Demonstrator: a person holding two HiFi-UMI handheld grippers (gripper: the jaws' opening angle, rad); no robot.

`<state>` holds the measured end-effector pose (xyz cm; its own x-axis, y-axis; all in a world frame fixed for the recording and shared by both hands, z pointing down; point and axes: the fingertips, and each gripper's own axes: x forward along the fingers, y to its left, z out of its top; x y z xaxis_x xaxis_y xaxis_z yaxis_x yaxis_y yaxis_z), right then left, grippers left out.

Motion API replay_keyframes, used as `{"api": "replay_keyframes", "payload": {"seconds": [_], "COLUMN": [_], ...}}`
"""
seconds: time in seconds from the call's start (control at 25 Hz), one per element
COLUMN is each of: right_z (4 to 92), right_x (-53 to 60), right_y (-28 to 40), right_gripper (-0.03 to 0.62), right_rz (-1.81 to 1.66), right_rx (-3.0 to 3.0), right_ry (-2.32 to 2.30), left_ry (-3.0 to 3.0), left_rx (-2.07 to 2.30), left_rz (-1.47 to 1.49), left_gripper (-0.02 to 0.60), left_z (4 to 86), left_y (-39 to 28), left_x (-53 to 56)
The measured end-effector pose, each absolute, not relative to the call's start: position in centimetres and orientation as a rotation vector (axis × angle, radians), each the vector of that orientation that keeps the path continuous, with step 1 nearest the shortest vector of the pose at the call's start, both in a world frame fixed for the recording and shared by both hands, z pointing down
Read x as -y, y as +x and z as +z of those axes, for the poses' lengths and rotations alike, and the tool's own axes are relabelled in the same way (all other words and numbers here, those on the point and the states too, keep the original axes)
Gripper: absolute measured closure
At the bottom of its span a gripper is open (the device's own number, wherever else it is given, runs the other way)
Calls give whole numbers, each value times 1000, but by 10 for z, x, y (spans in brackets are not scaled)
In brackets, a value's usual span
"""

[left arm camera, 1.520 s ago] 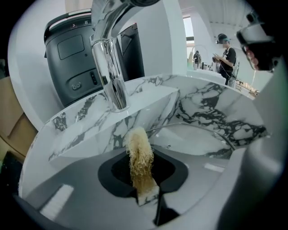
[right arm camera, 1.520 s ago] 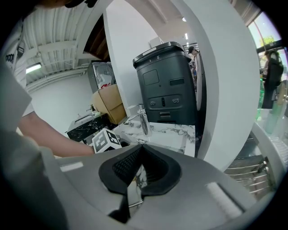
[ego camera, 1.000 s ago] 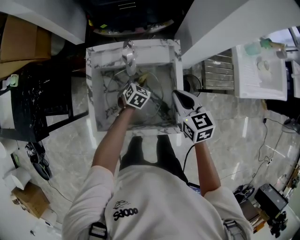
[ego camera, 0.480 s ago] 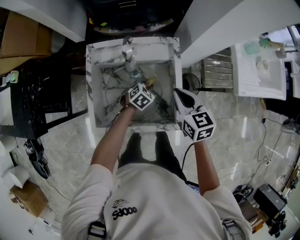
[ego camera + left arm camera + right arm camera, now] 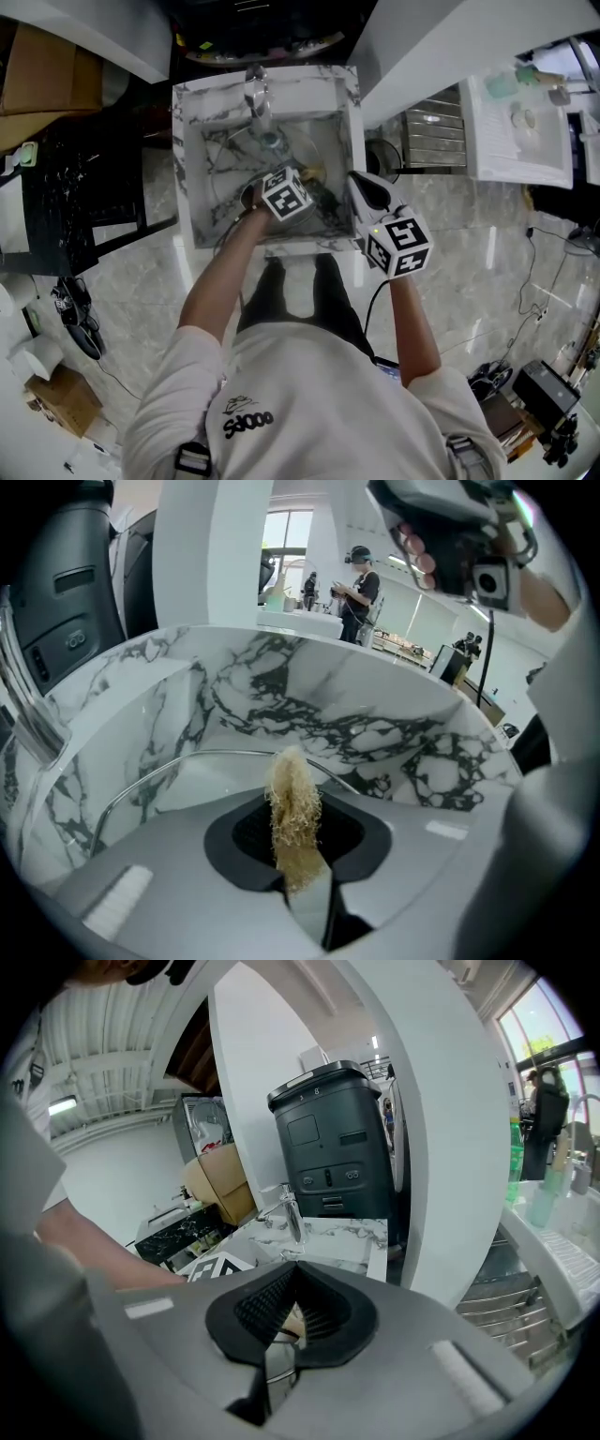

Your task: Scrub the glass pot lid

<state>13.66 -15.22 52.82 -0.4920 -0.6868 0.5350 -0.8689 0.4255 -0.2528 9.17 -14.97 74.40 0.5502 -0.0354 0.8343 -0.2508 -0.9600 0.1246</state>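
While you lean over the white, black-veined marble sink, your left gripper pinches a tan, fibrous scrubbing pad just over the round glass pot lid with a metal rim, which sits inside the basin. Your right gripper, at the sink's right wall, is clamped on a shiny metal edge, apparently the lid's rim.

Glass pot lid — metal-rimmed — tilted inside marble sink.
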Motion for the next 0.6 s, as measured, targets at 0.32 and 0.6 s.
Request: {"api": "replay_keyframes", "payload": {"seconds": [0.32,0.6], "right_z": [530,531], "right_x": [144,132], "right_y": [127,112], "right_gripper": [591,591], "right_rz": [727,729], "right_rx": [2309,2288], "right_ry": [1380,1420], "left_ry": [2579,2578], "left_rx": [-35,-175], "left_rz": [1407,1420], "left_gripper": [518,518], "left_z": [745,747], "left_y": [85,71], "left_x": [110,85]}}
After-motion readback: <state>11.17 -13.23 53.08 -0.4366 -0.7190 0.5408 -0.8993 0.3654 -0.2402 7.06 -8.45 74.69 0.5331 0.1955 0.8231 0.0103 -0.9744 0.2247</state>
